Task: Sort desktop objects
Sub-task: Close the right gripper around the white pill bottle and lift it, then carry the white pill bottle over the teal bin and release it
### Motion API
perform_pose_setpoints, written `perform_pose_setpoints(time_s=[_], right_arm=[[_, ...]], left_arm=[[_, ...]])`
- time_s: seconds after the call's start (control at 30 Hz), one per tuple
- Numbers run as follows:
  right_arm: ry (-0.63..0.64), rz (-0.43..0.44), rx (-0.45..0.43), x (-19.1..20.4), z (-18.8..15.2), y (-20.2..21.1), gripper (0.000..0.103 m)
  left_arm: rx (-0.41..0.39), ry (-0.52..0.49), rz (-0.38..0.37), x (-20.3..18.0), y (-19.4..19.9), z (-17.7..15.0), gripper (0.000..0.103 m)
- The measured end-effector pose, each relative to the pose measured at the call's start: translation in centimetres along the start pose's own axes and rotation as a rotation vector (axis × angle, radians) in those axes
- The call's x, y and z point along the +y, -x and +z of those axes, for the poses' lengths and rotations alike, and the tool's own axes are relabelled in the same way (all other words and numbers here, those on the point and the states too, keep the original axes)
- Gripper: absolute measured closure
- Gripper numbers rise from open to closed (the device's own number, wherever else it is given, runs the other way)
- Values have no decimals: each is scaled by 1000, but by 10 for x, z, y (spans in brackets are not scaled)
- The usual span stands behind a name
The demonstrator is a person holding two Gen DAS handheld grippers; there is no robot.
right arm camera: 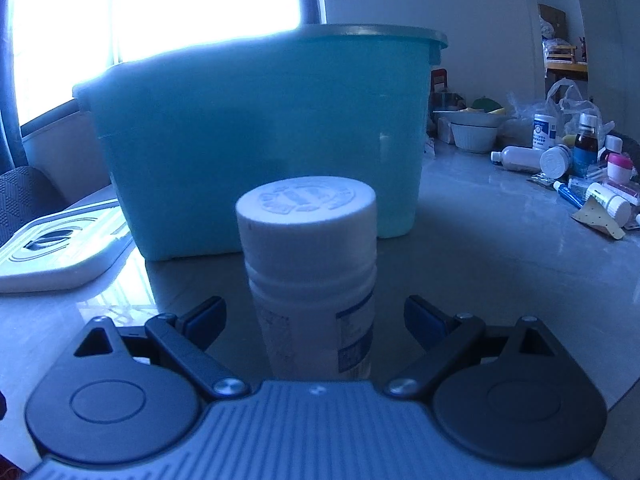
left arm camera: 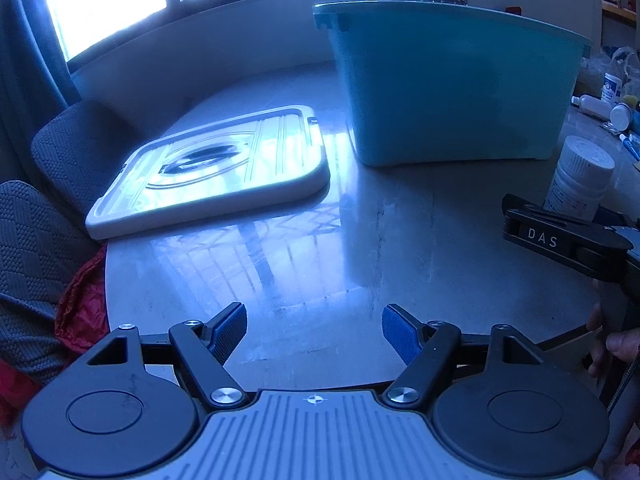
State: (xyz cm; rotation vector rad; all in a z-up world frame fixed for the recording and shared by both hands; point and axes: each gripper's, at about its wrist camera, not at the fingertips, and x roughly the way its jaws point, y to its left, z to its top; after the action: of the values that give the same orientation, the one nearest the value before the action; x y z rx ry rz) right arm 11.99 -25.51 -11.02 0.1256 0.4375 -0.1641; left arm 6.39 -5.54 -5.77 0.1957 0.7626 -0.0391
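Chairs with quilted grey fabric point(left arm camera: 60, 152) stand at the far left, a red cloth point(left arm camera: 82, 304) bunched against the table point(left arm camera: 320, 248) edge. Next along, a flat white lid point(left arm camera: 208, 176) lies on the polished, glossy stone-like top, ribbed and with a recessed handle. Left tongs point(left arm camera: 314, 330) hover over bare table, jaws well apart, nothing between the blue ridged pads.

Centre: a teal plastic bin point(right arm camera: 256, 136), open-topped, smooth-walled, translucent against the window light.

Pill bottle point(right arm camera: 310, 280): white plastic, round, embossed cap with a ribbed edge, printed label with a blue band. It stands upright on the table in front of the bin, long axis vertical. It sits directly between the jaws of the right tongs point(right arm camera: 314, 324), which stand apart; a clear gap shows on each side, so no pad is pressing yet. The right tongs are the nearer by far; seen from the left tongs, the bottle is off at the right edge.

Judgement: closing would take the bottle across its round body.

Far right: loose clutter of bottles, tubes and packets point(right arm camera: 580, 176), well apart from the bin.
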Motion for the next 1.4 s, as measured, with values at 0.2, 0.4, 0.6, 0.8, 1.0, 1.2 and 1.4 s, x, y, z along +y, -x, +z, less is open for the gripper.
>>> perform_pose_setpoints(time_s=[0.2, 0.4, 0.6, 0.8, 1.0, 1.2, 1.4], right_arm=[[12, 24, 8, -4, 0, -5, 54], [5, 46, -18, -8, 7, 4, 55], [16, 47, -42, -13, 24, 19, 55], [44, 49, -73, -11, 46, 37, 55], [92, 46, -130, -3, 74, 57, 55], [108, 57, -200, 5, 108, 71, 55], [131, 73, -264, 18, 150, 67, 55]], left_arm=[[-5, -30, 14, -7, 3, 0, 26], [-18, -37, 16, -10, 9, 2, 26], [-31, -21, 12, -11, 14, 5, 26], [-40, 11, 9, -6, 16, 10, 26], [-75, 50, 3, 4, 21, 18, 26], [-103, 85, 3, 14, 25, 27, 26], [-112, 158, 20, 25, 23, 38, 26]])
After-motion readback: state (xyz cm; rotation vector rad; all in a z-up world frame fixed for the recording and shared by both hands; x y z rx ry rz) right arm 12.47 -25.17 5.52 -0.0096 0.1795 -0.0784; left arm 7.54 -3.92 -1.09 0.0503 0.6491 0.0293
